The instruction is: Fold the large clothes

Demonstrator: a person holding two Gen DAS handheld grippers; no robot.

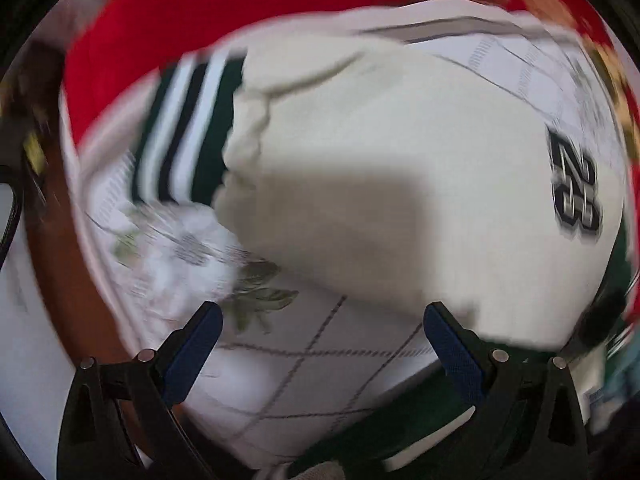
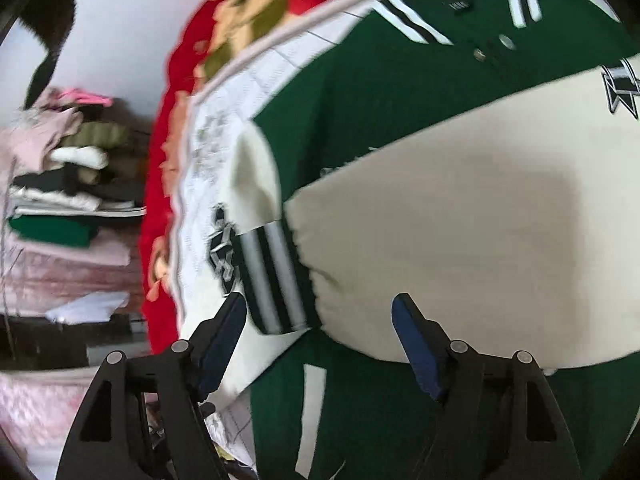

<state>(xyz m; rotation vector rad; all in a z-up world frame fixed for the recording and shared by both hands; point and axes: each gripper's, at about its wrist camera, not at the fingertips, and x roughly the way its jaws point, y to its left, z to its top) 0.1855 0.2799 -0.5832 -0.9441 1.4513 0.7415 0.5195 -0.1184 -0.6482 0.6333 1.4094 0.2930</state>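
Note:
A green and cream varsity jacket (image 2: 400, 112) lies spread on a white patterned sheet (image 1: 304, 376). In the left wrist view a cream sleeve (image 1: 360, 168) with a striped cuff (image 1: 188, 128) and a "23" patch (image 1: 574, 192) fills the middle. My left gripper (image 1: 322, 320) is open and empty, just above the sleeve's near edge. In the right wrist view a cream sleeve (image 2: 460, 240) lies folded across the green body, its striped cuff (image 2: 276, 276) pointing toward me. My right gripper (image 2: 320, 312) is open and empty above that cuff. Both views are motion-blurred.
A red flowered blanket (image 2: 168, 184) lies under the sheet and shows around its edges (image 1: 200, 12). Stacks of folded clothes (image 2: 68, 200) stand at the left of the right wrist view, beside a white wall (image 2: 132, 28).

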